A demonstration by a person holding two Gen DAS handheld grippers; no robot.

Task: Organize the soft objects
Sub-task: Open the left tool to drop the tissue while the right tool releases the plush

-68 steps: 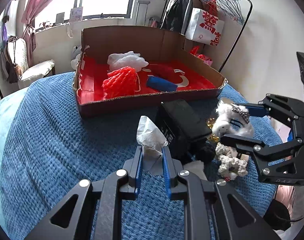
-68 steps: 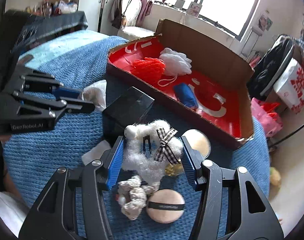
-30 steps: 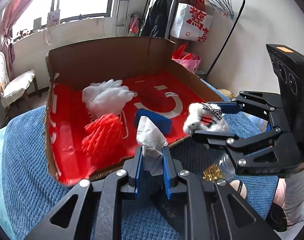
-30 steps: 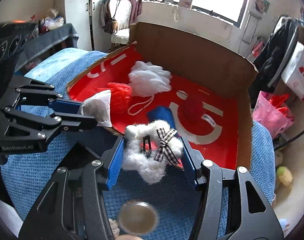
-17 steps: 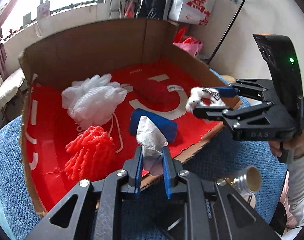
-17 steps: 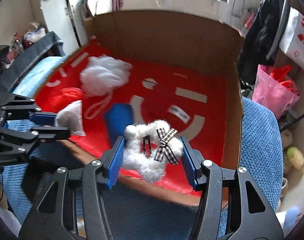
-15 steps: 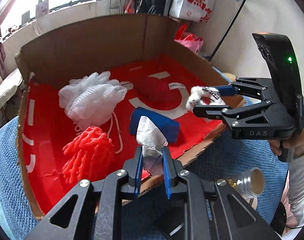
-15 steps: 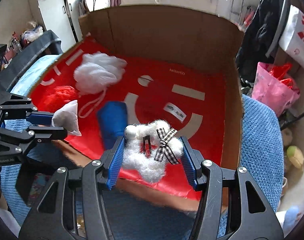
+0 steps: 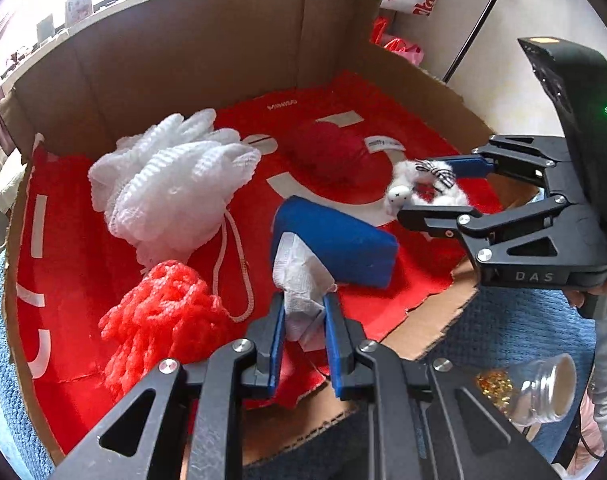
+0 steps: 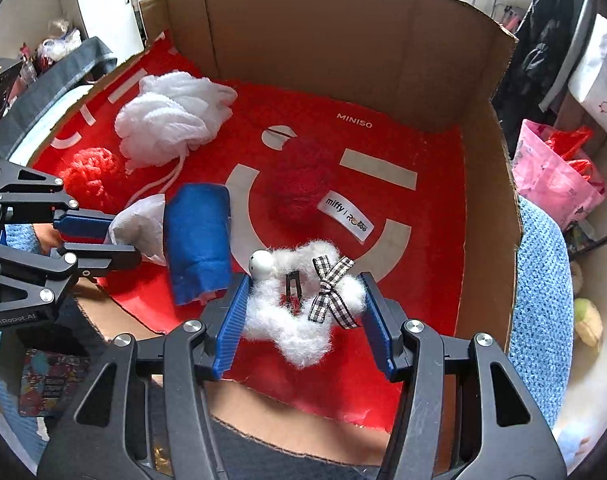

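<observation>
My left gripper (image 9: 302,312) is shut on a white tissue packet (image 9: 299,276) and holds it over the front edge of the cardboard box (image 9: 207,52). It also shows in the right wrist view (image 10: 115,236) with the packet (image 10: 139,226). My right gripper (image 10: 303,296) is shut on a fluffy white hair clip with a checked bow (image 10: 303,308), over the box's red floor (image 10: 415,208). The clip shows in the left wrist view (image 9: 423,188). In the box lie a white mesh pouf (image 9: 171,184), a red mesh pouf (image 9: 163,320), a blue sponge (image 9: 335,240) and a red fluffy ball (image 9: 331,152).
The box sits on a blue knit cover (image 9: 515,332). A small open jar with gold bits (image 9: 543,384) lies on the cover at the right. A dark box (image 10: 51,384) lies at the front left. A pink bag (image 10: 555,176) stands beyond the box's right wall.
Both grippers have moved forward and lower over the box, each still holding its object. The hair clip is now deeper over the red floor.
</observation>
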